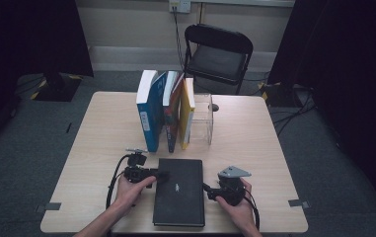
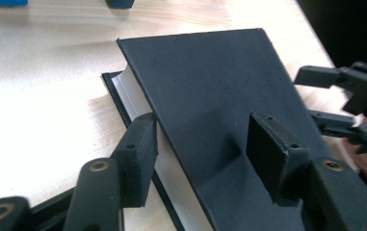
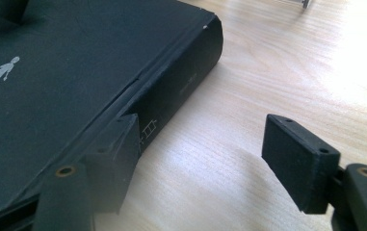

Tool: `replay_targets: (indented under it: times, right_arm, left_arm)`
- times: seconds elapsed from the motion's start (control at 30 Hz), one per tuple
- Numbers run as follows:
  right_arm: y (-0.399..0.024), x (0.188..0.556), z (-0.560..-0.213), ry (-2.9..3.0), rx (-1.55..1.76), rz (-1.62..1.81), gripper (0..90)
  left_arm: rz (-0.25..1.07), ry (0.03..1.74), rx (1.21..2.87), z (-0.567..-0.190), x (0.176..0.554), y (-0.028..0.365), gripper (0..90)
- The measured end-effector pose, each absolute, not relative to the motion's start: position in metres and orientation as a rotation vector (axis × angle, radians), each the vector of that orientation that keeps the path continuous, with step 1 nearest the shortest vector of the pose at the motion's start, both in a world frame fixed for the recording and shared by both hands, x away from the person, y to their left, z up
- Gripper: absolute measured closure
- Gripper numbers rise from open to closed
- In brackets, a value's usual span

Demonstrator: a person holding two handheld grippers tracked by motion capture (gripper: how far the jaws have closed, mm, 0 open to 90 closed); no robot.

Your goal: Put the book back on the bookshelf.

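The left gripper [image 2: 200, 159] is straddling the raised front cover of the black hardback book [image 1: 179, 190] lying near-centre, seemingly prising it open; the right gripper [image 3: 210, 159], unclenched, is bracing its spine.

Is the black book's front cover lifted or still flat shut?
Lifted: the left gripper has the black book cover raised, white page edges showing beneath.

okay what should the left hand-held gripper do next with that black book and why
Probably close the left hand-held gripper on the black book: its front cover is raised off the pages, one jaw below and one above, not yet pressing. The right hand-held gripper rests open at the spine.
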State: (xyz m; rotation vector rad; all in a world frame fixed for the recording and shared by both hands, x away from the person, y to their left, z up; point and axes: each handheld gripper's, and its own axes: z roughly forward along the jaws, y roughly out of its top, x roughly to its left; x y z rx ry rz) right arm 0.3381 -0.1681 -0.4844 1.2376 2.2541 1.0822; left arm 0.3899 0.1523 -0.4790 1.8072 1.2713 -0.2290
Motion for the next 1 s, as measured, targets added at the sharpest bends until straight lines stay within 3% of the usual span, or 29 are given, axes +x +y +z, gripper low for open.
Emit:
replay_targets:
  times: [0.3,0.5,0.63,0.73,1.0]
  right_arm:
    - [-0.168,0.339,-0.484,2.25,1.245,1.082,29.9]
    - [-0.168,0.34,-0.484,2.251,1.249,1.085,29.7]
    - [-0.169,0.34,-0.482,2.25,1.243,1.098,29.2]
    - [-0.169,0.34,-0.482,2.253,1.238,1.099,28.3]
    - [-0.17,0.34,-0.479,2.263,1.228,1.119,26.8]
  left_arm:
    - [-0.364,1.295,1.7,-0.481,0.385,0.16,43.4]
    - [-0.369,1.249,1.694,-0.477,0.381,0.164,45.7]
    - [-0.446,1.172,1.692,-0.474,0.376,0.158,50.5]
    - [-0.393,1.159,1.76,-0.471,0.369,0.143,44.5]
    - [-0.386,1.153,1.778,-0.47,0.376,0.136,46.9]
